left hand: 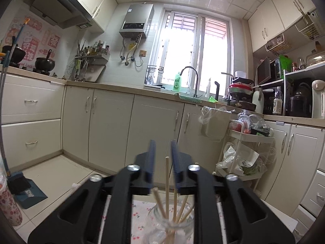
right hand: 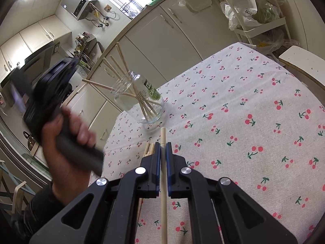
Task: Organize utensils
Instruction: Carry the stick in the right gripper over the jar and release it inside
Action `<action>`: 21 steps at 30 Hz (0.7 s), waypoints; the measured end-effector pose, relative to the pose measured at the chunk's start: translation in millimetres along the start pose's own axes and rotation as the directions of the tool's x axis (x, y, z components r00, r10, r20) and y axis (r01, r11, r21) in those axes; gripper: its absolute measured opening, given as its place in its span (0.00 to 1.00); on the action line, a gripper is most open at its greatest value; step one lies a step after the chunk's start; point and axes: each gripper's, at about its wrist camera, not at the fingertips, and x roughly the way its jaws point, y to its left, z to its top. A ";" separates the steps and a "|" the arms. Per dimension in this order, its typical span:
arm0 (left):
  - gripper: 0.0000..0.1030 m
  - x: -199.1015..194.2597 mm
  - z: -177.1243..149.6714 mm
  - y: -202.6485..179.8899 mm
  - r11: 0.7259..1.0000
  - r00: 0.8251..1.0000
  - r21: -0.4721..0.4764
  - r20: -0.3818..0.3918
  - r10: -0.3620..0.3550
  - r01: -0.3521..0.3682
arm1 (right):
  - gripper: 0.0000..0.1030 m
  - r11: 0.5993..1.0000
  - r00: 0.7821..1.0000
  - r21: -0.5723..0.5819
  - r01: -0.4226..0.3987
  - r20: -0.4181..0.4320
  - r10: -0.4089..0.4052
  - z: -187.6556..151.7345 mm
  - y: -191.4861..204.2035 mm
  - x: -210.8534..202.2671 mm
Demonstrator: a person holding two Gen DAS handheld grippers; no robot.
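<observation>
A clear glass jar (left hand: 170,225) stands on the cherry-print tablecloth (right hand: 243,93) with several wooden chopsticks (right hand: 121,69) leaning out of it. My left gripper (left hand: 163,144) hangs level above the jar, jaws apart. One tall chopstick (left hand: 167,170) from the jar rises between its jaws, and the pads do not press on it. In the right wrist view the left gripper (right hand: 67,67) is a blur to the left of the jar (right hand: 142,103). My right gripper (right hand: 162,145) is shut on a single chopstick (right hand: 163,183) just in front of the jar. A few loose chopsticks (right hand: 147,148) lie beside its left finger.
A person's hand (right hand: 67,142) holds the left gripper's handle over the table's left edge. Cream kitchen cabinets (left hand: 109,122) run behind the table. A white trolley (left hand: 249,138) with plastic bags stands at the right, and a pale stool (right hand: 302,61) sits by the table's far right corner.
</observation>
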 end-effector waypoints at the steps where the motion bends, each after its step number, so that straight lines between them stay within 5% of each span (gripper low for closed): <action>1: 0.39 -13.6 0.2 5.8 1.000 1.000 -0.004 0.002 0.006 -0.006 | 0.06 1.000 1.000 0.011 -0.001 0.002 0.001 0.5 -0.9 -0.8; 5: 0.50 -49.8 -6.7 26.6 0.999 0.999 -0.022 -0.023 0.026 -0.026 | 0.06 0.995 0.999 0.089 -0.040 0.013 0.039 7.8 -0.7 -1.0; 10: 0.53 -66.6 -32.5 55.0 0.994 0.990 -0.084 -0.132 0.054 -0.065 | 0.06 0.995 0.987 -0.013 -0.098 0.123 0.099 46.4 52.3 -8.7; 15: 0.54 -70.3 -52.3 70.9 0.984 0.983 -0.149 -0.169 0.068 -0.093 | 0.06 0.977 0.953 -0.181 -0.114 0.258 0.159 98.9 118.1 -4.8; 21: 0.57 -70.8 -60.8 81.1 0.979 0.984 -0.177 -0.165 0.067 -0.097 | 0.06 0.951 0.906 -0.308 -0.034 0.393 0.159 146.4 170.0 31.8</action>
